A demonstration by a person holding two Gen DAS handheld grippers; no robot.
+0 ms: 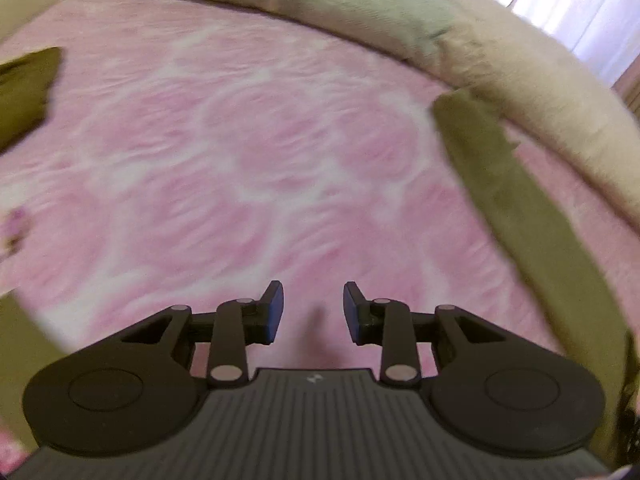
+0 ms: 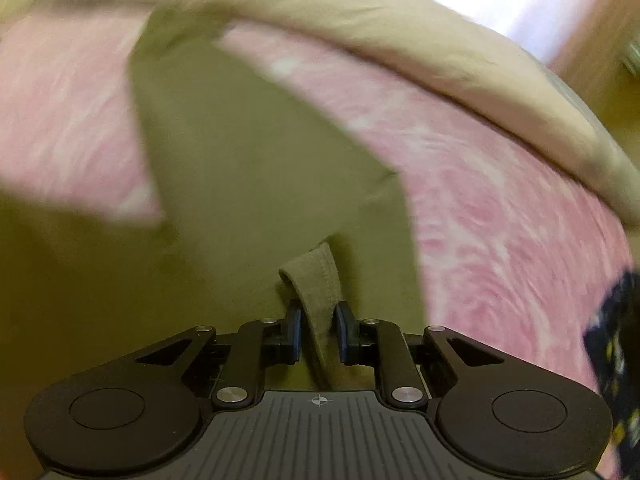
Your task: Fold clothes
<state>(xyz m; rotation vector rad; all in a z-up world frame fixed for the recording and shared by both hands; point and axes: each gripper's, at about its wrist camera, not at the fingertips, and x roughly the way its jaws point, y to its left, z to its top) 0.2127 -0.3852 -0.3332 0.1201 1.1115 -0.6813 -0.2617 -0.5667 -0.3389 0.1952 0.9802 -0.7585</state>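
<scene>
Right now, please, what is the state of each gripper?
Left gripper: open, nothing between its fingers.
Right gripper: closed on a hemmed edge of the olive-green cloth garment.

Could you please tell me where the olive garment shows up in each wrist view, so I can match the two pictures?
Left wrist: the olive garment runs as a strip down the right side; more olive cloth shows at the left edge.
Right wrist: it fills the centre and lower left, with a fold of it between the right claw pads.
Shared landmark: the beige blanket along the far edge of the pink sheet.
</scene>
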